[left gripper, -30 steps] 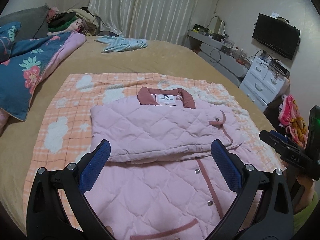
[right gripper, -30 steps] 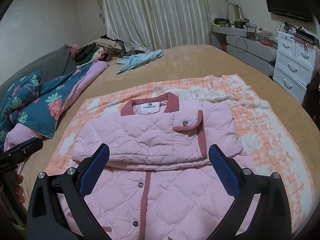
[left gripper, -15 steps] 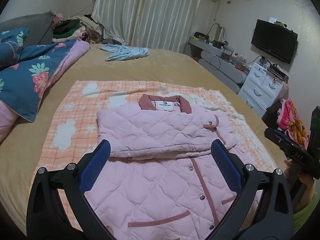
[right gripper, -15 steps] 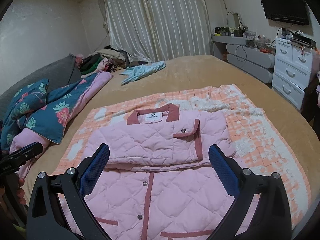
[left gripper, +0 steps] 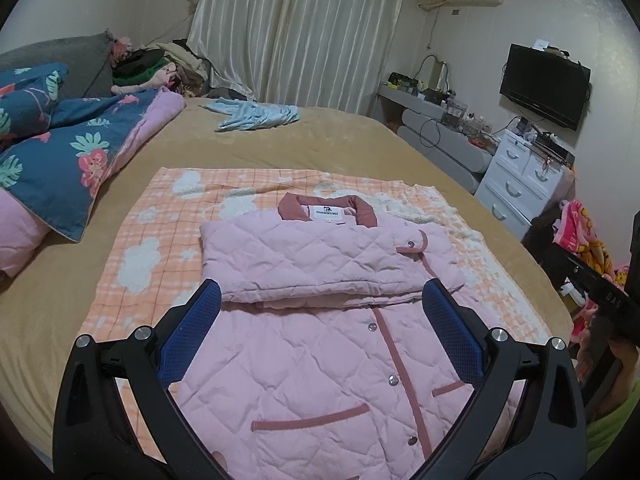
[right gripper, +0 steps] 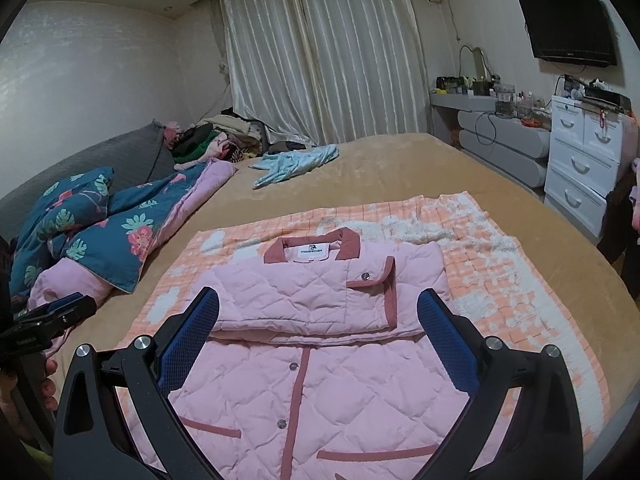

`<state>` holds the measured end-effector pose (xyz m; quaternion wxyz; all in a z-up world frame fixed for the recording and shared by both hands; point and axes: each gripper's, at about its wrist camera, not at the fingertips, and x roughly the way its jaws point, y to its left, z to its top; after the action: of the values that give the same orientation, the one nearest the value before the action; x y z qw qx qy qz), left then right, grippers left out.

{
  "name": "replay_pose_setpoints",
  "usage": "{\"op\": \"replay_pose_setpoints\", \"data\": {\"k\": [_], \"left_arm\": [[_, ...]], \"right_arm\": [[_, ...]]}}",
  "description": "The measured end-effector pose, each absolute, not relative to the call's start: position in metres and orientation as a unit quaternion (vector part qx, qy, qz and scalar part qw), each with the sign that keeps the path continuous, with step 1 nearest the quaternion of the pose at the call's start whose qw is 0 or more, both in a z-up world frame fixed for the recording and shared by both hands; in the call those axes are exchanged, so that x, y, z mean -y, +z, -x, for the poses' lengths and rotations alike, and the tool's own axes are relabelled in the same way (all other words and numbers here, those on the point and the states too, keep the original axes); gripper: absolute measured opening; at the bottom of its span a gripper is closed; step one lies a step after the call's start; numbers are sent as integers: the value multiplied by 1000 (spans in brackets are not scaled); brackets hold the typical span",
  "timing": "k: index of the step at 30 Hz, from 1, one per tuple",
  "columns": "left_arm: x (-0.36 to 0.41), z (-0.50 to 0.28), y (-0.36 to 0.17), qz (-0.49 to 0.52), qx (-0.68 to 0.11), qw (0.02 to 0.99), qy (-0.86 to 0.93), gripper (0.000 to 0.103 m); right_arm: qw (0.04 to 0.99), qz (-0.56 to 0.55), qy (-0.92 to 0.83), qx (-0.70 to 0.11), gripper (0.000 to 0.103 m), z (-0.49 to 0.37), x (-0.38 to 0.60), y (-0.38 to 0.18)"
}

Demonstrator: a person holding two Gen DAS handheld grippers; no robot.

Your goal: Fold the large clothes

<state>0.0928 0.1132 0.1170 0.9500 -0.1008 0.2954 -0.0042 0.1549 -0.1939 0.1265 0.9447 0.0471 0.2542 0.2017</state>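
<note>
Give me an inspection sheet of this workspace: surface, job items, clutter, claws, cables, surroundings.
Surface: tan plush bed cover, with an orange-and-white checked blanket spread on it.
Job's things: pink quilted jacket with dusty-rose trim lies on the checked blanket, collar away from the cameras, sleeves folded across the chest; lower half flat, snaps shut.
Clutter: crumpled light blue garment farther up the bed; blue floral quilt bunched at the left; heap of mixed clothes by the curtain.
Claws: left claw open, holding nothing; right claw open, holding nothing. Both are above the jacket.
Cables: dark cords hang at the grey wall shelf.
Surroundings: white drawer chest, black wall television, pale curtains.
</note>
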Motion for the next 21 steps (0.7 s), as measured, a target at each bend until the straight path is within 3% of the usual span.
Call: {"op": "replay_pose_setpoints", "data": {"k": [21], "left_arm": [[-112,-57,87,102,-306,946,26,94]], "right_arm": [[947,-29,200,-250,99,-119,233,116]]}}
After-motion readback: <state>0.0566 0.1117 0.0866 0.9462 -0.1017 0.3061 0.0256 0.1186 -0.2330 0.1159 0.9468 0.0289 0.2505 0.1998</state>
